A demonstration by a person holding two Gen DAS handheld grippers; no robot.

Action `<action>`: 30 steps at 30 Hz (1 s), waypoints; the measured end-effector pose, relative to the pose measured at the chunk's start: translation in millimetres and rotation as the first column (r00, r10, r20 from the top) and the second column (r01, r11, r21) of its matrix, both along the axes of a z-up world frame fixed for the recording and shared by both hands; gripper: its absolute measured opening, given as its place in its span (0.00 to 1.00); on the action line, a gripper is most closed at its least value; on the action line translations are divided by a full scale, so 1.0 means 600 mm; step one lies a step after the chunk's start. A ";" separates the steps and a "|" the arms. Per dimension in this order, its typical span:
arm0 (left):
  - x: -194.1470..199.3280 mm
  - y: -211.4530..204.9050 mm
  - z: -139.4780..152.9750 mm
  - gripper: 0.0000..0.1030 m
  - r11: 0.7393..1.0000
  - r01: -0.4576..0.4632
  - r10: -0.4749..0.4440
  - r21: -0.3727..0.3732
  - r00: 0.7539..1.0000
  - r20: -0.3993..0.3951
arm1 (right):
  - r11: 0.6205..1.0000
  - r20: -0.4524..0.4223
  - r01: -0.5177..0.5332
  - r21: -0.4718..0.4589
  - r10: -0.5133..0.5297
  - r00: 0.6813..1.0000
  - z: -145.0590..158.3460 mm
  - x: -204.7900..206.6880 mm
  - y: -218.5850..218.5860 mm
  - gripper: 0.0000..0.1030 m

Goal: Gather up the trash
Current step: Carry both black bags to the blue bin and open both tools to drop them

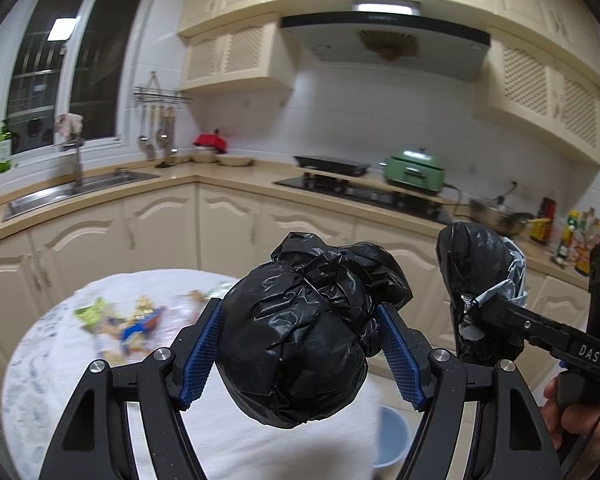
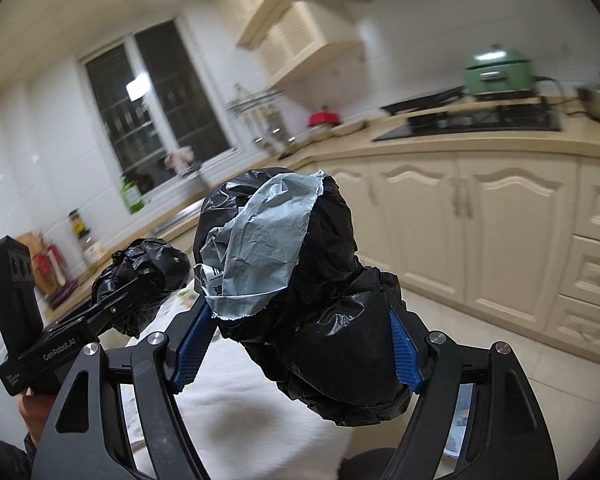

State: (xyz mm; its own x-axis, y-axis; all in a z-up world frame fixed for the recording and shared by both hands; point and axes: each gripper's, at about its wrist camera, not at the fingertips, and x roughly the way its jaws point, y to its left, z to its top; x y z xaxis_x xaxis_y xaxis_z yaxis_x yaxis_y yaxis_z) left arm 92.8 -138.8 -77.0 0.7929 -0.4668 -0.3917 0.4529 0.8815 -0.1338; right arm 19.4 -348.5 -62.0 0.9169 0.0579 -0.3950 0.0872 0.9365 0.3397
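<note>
Holding a crumpled black bag wad (image 1: 300,336) in the left gripper (image 1: 300,344) and a black wad with grey plastic (image 2: 300,280) in the right gripper (image 2: 300,340), both clamped tight above the round table (image 1: 52,340), the person seems mid-collection and next must carry them to the bin (image 1: 392,436).

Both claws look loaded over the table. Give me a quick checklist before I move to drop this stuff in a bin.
1. Left claw shut on the crumpled black bag: ok.
2. Right claw shut on the black bag with grey wrapper: ok.
3. The two loads apart, not tangled: ok.
4. Grey wrapper secure: cannot tell; it lies loosely on top.
5. Table cleared: not ok; colourful wrappers remain.
6. Bin located: cannot tell; only a blue-grey container partly shows beside the table.
</note>
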 end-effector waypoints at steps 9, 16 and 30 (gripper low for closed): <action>0.068 -0.157 -0.056 0.68 0.988 0.152 -0.150 0.015 0.985 -0.080 | 0.976 -0.068 0.209 0.056 -0.205 0.976 -0.051 -0.056 -0.138 0.75; 0.148 -0.276 -0.132 0.68 0.970 0.231 -0.211 0.071 0.953 -0.216 | 0.929 -0.191 0.340 0.145 -0.311 0.931 -0.161 -0.067 -0.248 0.75; 0.337 -0.546 -0.286 0.70 0.922 0.313 -0.180 0.228 0.868 -0.464 | 0.838 -0.395 0.453 0.303 -0.322 0.860 -0.373 -0.015 -0.397 0.76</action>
